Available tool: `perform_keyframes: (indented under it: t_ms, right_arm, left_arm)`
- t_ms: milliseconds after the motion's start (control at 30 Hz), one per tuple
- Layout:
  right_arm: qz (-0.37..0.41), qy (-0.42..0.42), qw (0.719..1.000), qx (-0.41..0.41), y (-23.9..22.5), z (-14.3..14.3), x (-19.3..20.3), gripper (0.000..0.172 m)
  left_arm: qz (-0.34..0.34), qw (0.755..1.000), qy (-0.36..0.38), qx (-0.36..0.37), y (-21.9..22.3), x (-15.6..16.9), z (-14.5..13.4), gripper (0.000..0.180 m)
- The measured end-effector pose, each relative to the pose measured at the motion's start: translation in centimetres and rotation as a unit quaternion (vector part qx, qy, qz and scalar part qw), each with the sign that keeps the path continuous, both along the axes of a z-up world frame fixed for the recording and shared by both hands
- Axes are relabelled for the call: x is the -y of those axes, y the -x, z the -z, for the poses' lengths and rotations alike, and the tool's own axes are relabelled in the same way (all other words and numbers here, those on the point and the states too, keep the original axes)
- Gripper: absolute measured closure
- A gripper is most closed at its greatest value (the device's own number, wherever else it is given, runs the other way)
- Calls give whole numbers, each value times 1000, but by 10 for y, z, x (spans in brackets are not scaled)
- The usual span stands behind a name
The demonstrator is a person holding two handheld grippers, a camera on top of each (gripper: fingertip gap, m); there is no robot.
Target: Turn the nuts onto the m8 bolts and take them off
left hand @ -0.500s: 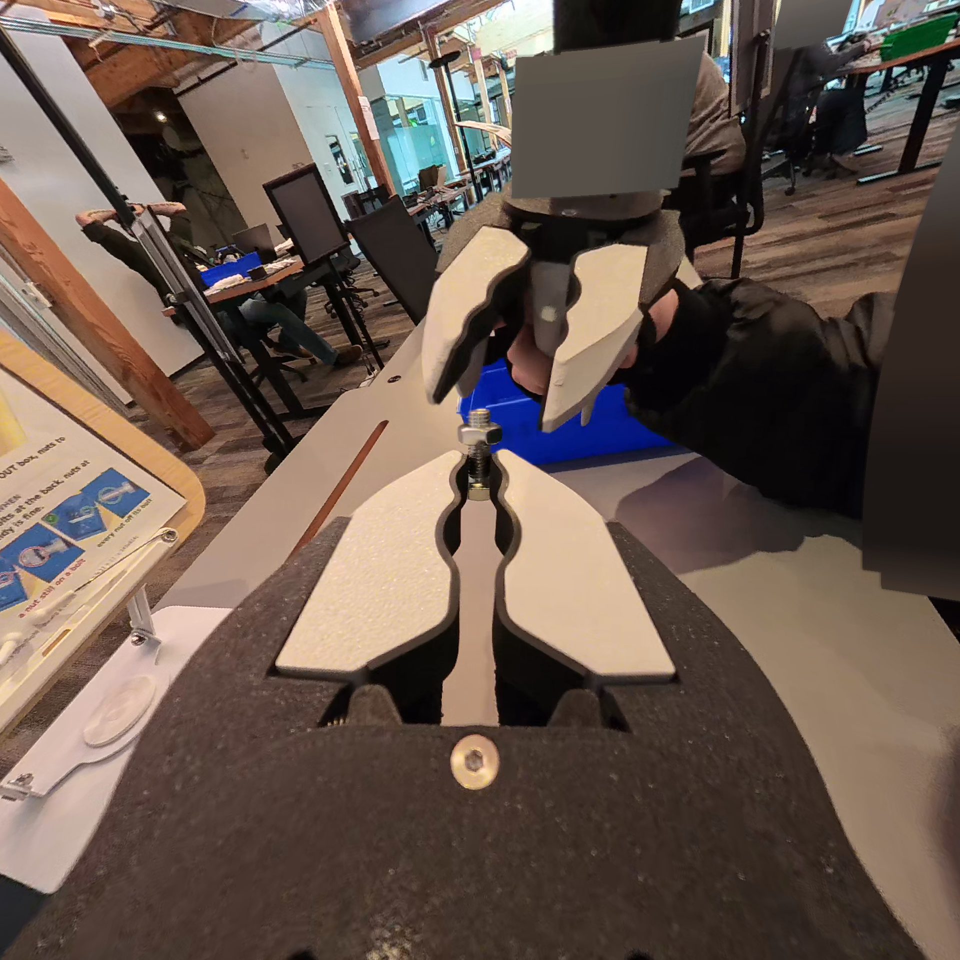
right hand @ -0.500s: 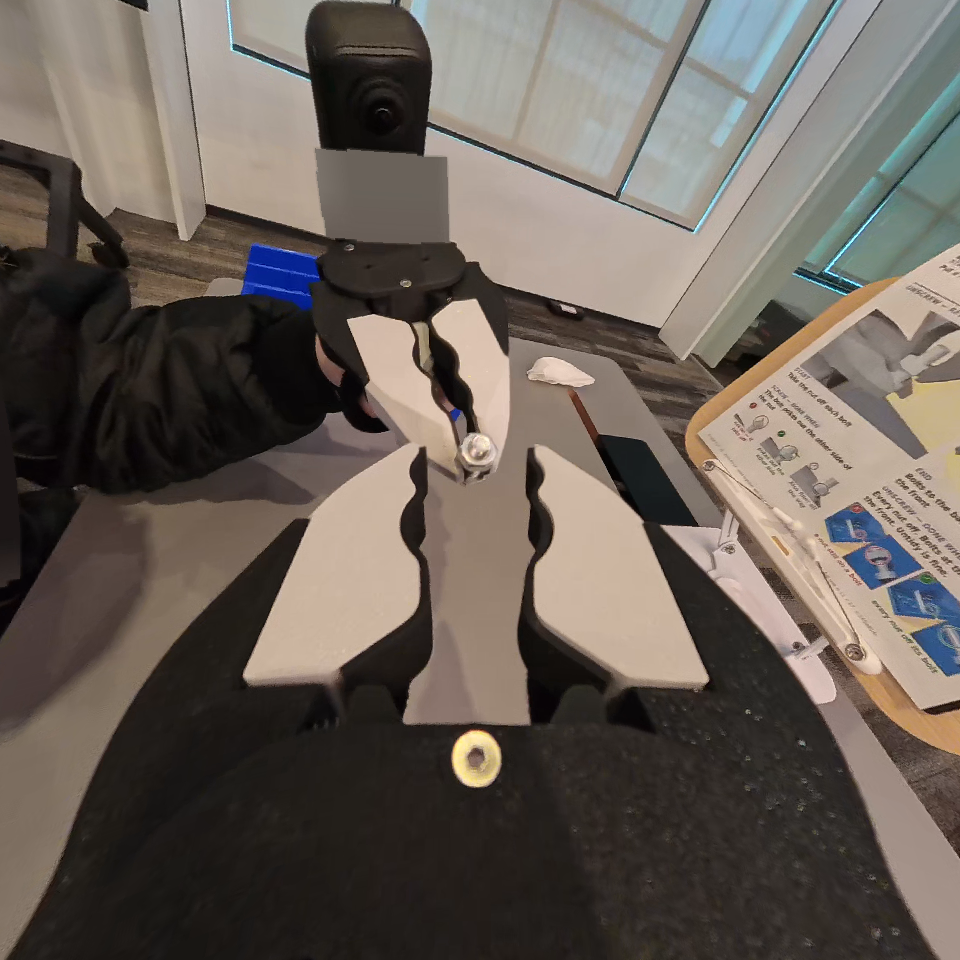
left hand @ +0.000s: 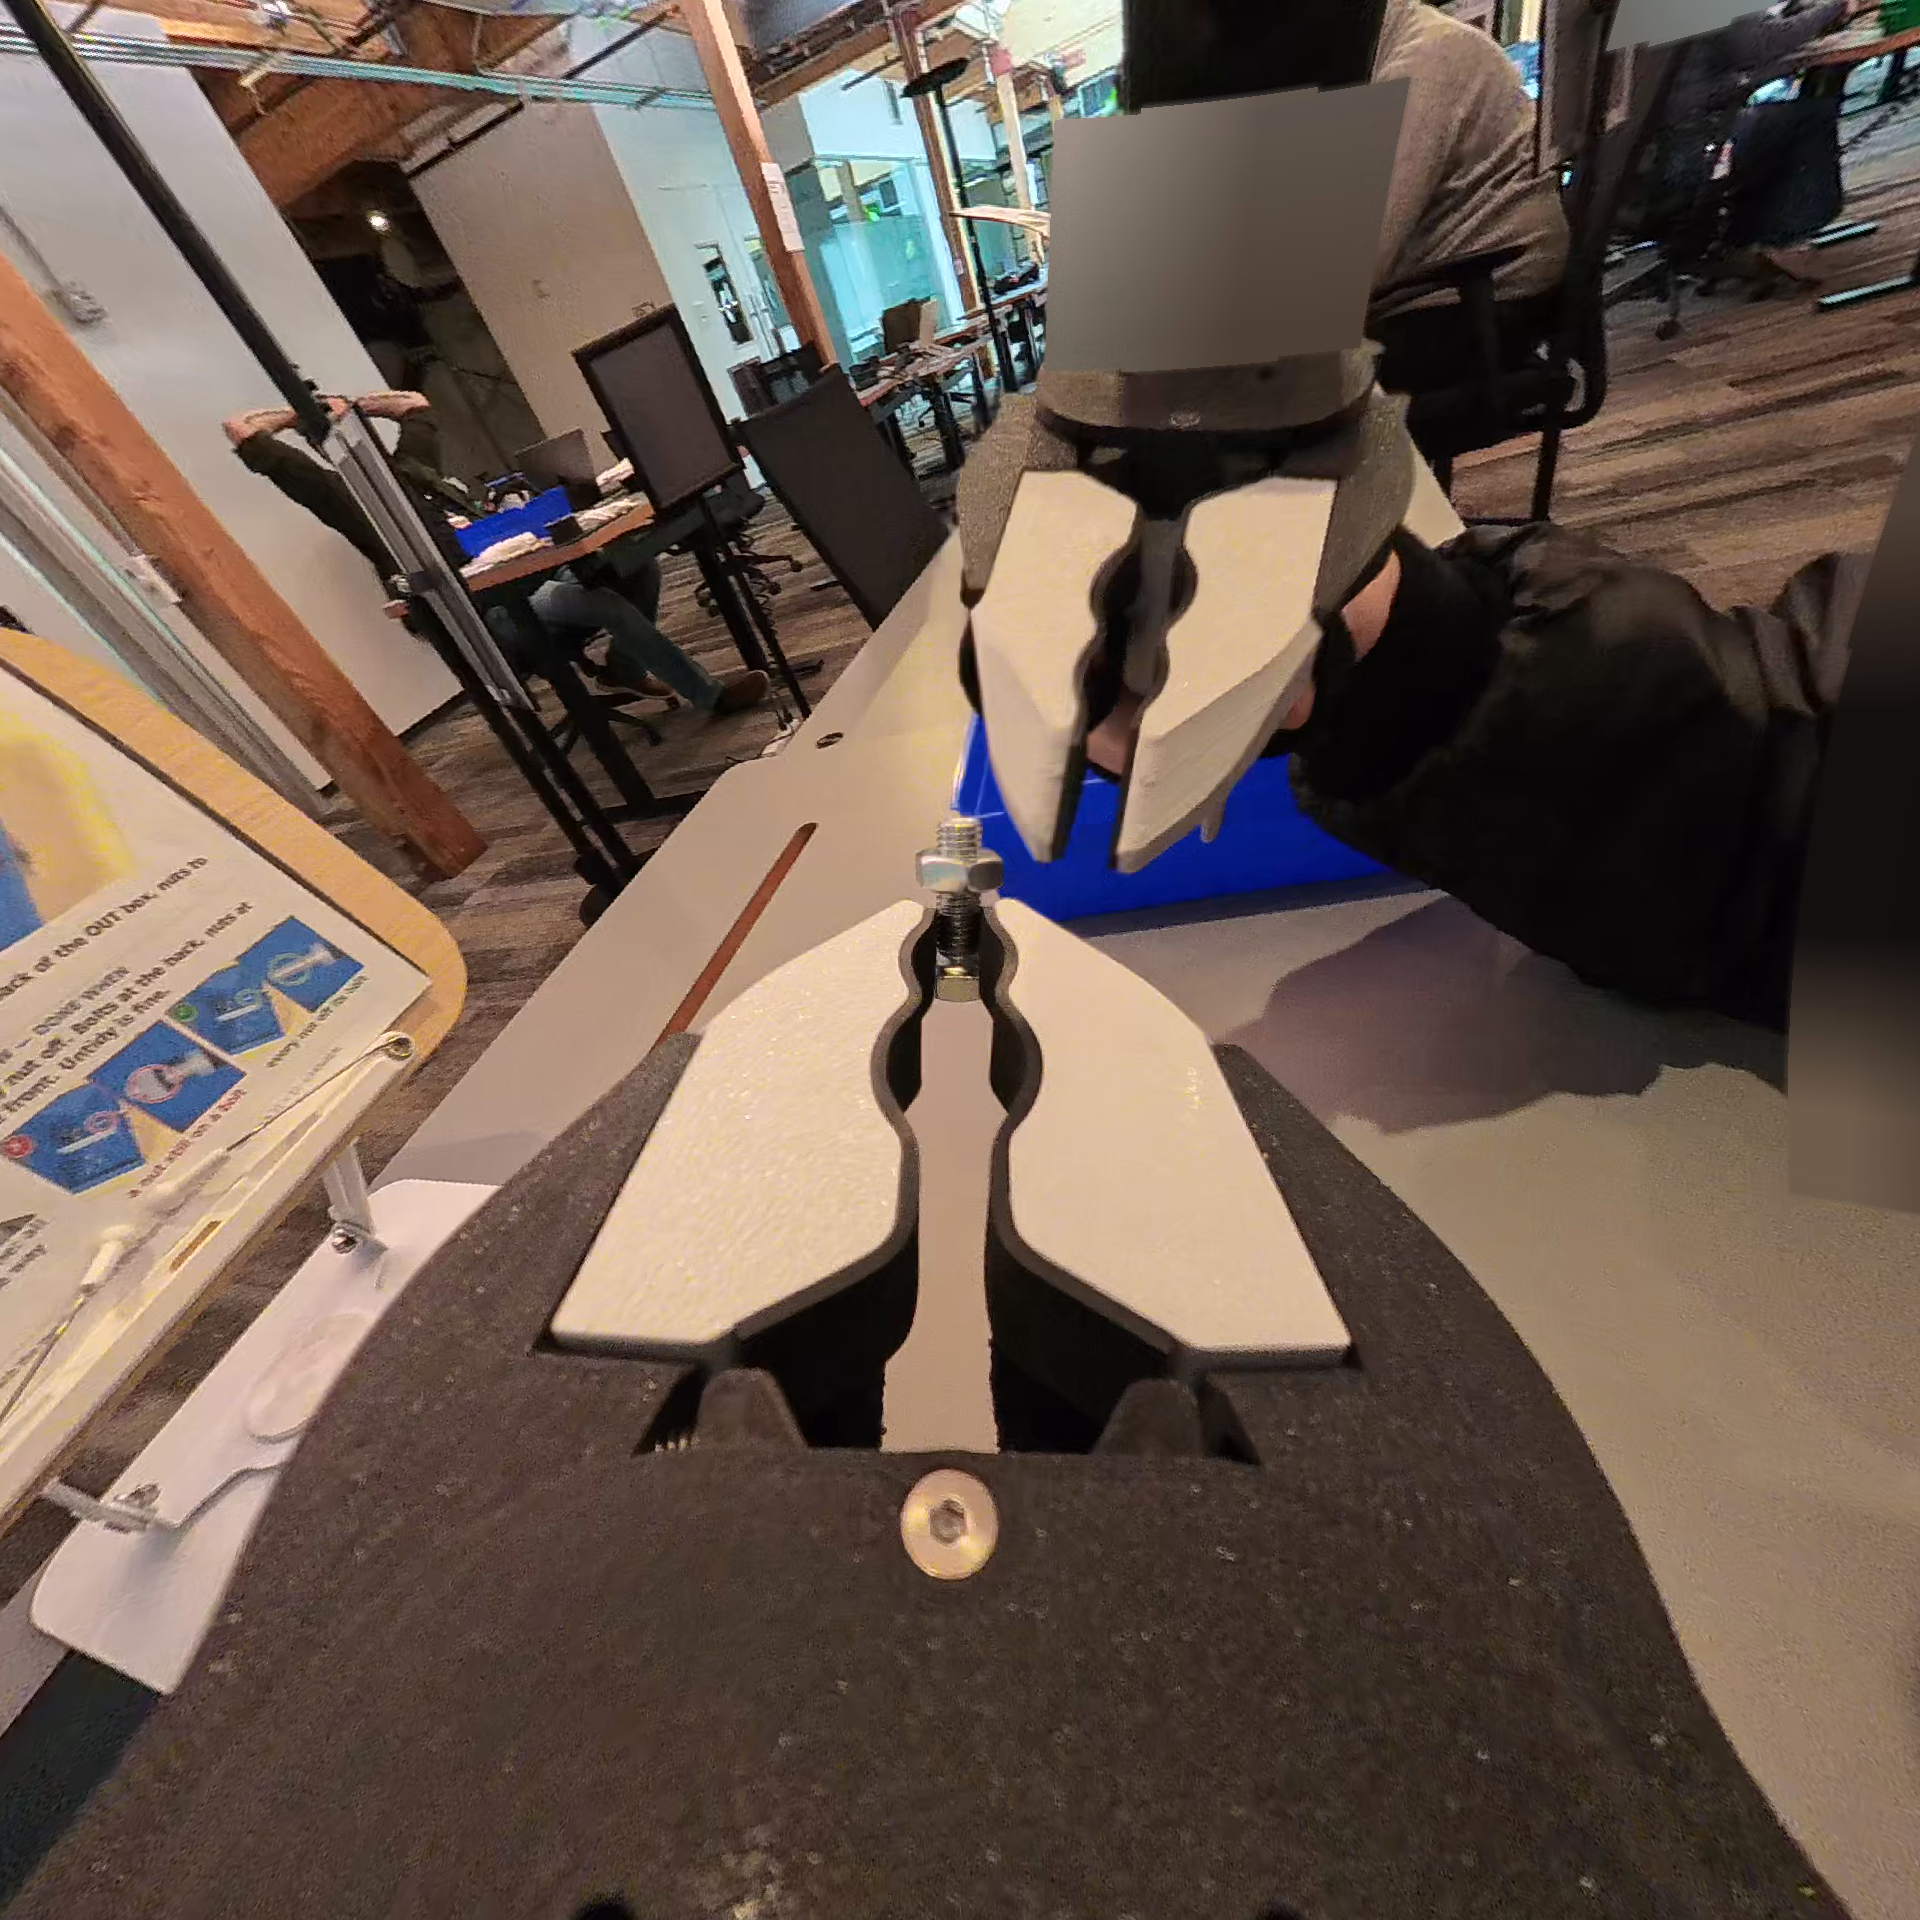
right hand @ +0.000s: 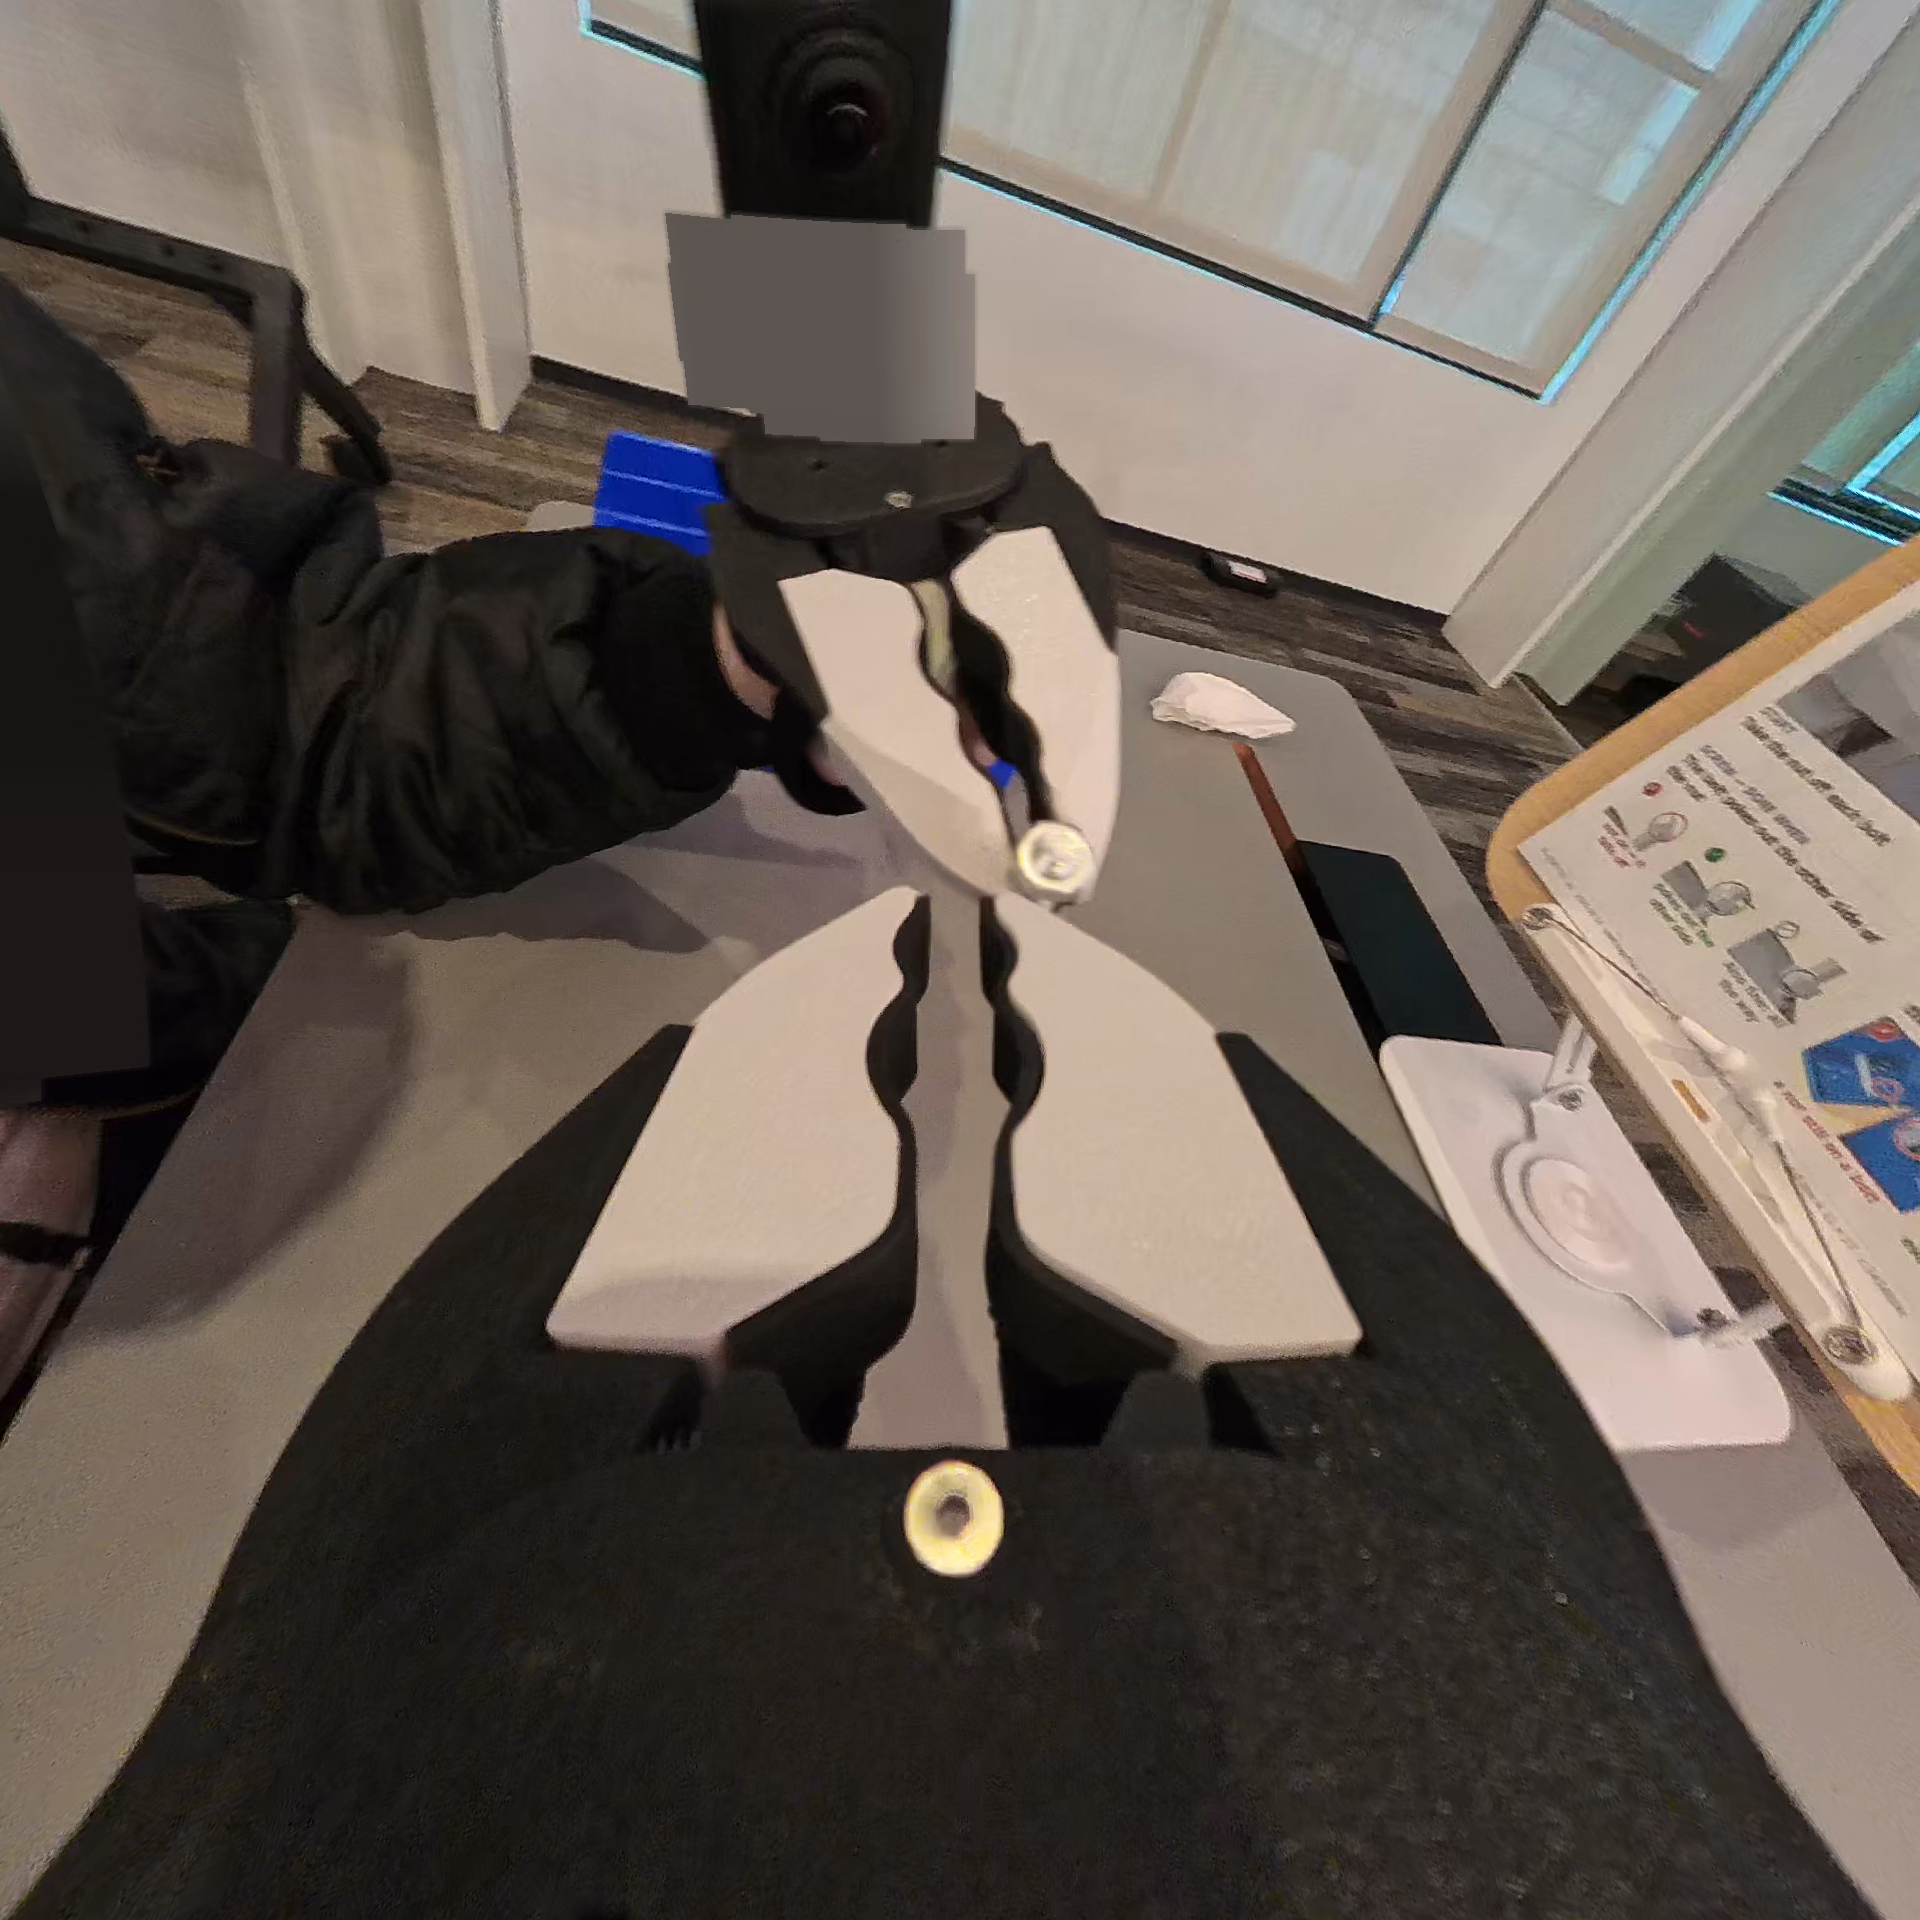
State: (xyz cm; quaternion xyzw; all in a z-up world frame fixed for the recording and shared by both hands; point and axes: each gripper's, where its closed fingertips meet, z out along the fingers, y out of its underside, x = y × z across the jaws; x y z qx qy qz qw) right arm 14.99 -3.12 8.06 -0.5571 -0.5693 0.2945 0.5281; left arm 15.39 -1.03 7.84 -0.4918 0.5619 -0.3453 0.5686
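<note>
One bolt (left hand: 956, 940) stands upright, clamped between the left gripper (left hand: 958, 935)'s fingertips, its nut (left hand: 957, 871) just above them near the threaded tip, while beyond, the right gripper (left hand: 1086, 847) hovers nearly closed on nothing, apart from the nut

Silver bolt (left hand: 958, 940) and silver nut (left hand: 957, 871) sit between the left tool's (left hand: 958, 914) pale grey fingers (left hand: 790, 1132) on its speckled black body. At one o'clock, a bright blue bin (left hand: 1195, 847); the tabletop (left hand: 1558, 1195) is flat grey, and at nine o'clock a tan-edged board (left hand: 416, 935) carries blue-patterned sheets.
</note>
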Motion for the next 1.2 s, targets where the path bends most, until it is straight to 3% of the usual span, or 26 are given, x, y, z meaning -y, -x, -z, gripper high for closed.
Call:
perform_keyframes:
  t_ms: [167,333,467,633,800,867,933,1100,1200]
  right_arm:
    - [45,-16,999,-20,-2,-7,-13,154]
    - [43,12,999,-1,1,4,-15,145]
    - [24,48,999,-5,-5,4,-11,162]
    - [53,39,997,-37,-6,-3,-22,145]
    - [37,50,997,-34,0,0,-19,142]
    - [22,61,998,-26,0,2,-13,144]
    - [-7,66,997,-31,0,-2,-3,165]
    - [50,56,996,-56,-7,-8,-23,147]
    - [39,44,996,-63,-7,-11,-21,153]
  left_arm:
    - [8,1000,10,-6,-3,3,2,173]
    - [0,999,45,-18,-8,2,7,173]
    - [-21,997,72,-6,-4,-7,3,173]
    - [-5,997,79,-2,-4,-3,1,173]
    - [-9,997,77,-4,-4,-3,2,173]
    - [-15,997,80,-2,-2,-6,1,173]
    - [-19,996,90,6,0,-9,-1,173]
    - [0,996,93,1,-3,-2,0,173]
    - [11,995,93,-17,-7,2,6,173]
